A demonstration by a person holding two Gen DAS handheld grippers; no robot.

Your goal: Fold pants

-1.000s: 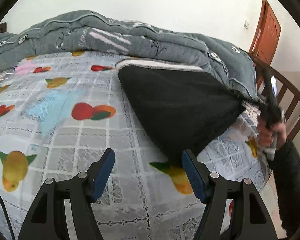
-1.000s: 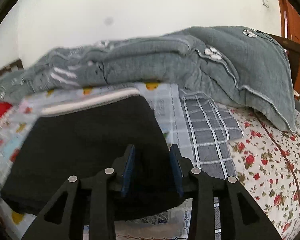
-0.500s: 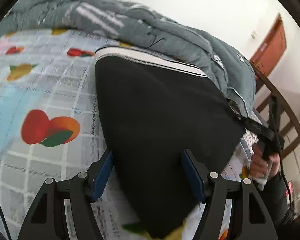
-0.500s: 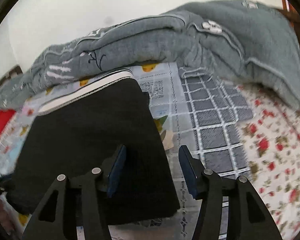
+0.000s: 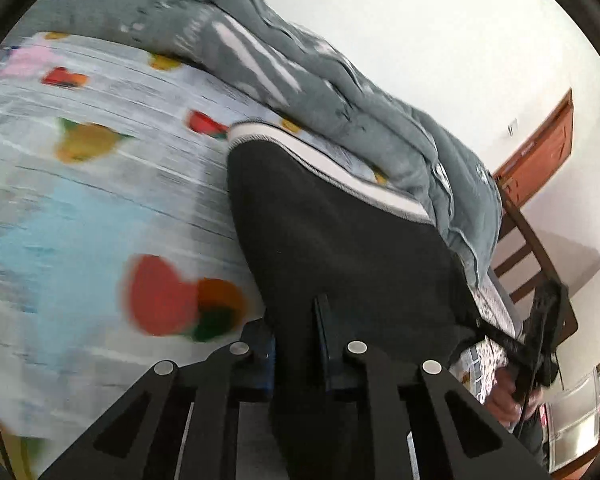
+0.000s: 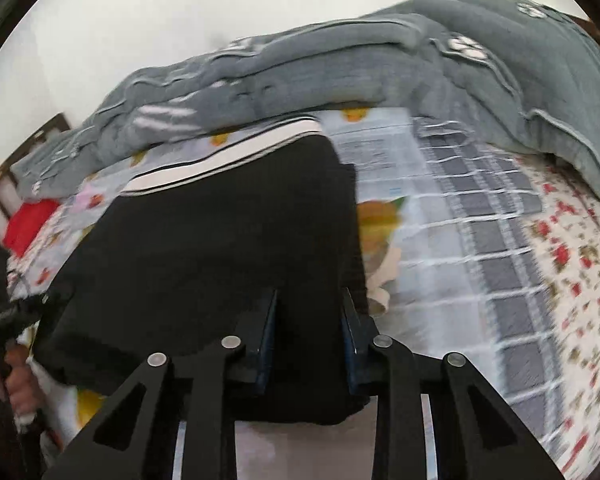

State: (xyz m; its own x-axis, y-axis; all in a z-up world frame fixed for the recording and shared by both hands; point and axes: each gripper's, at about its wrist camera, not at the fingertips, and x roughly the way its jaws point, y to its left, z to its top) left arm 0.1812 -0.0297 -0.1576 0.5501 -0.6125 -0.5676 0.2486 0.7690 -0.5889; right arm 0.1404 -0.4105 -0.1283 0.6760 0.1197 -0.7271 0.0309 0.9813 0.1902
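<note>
Folded black pants [image 5: 340, 232] with a white striped waistband [image 5: 332, 160] at the far end lie on the fruit-print bedsheet [image 5: 80, 220]. My left gripper [image 5: 296, 312] is closing at the pants' near left corner, its pads pinching the black cloth between them. In the right wrist view the same pants [image 6: 228, 232] fill the middle. My right gripper [image 6: 310, 304] is closing at the near right corner, and black fabric fills the gap between its pads. A person's hand [image 5: 504, 396] holding the other gripper shows at the right edge.
A bunched grey quilt [image 6: 340, 72] lies along the far side behind the waistband. To the right are a grey checked cloth [image 6: 480, 220] and a floral sheet [image 6: 572, 280]. A wooden bed rail [image 5: 528, 248] and a brown door [image 5: 540, 160] stand beyond the bed.
My left gripper moved from the bare sheet onto the pants' near corner and shut from wide open onto the cloth. My right gripper widened briefly, then narrowed again on the fabric.
</note>
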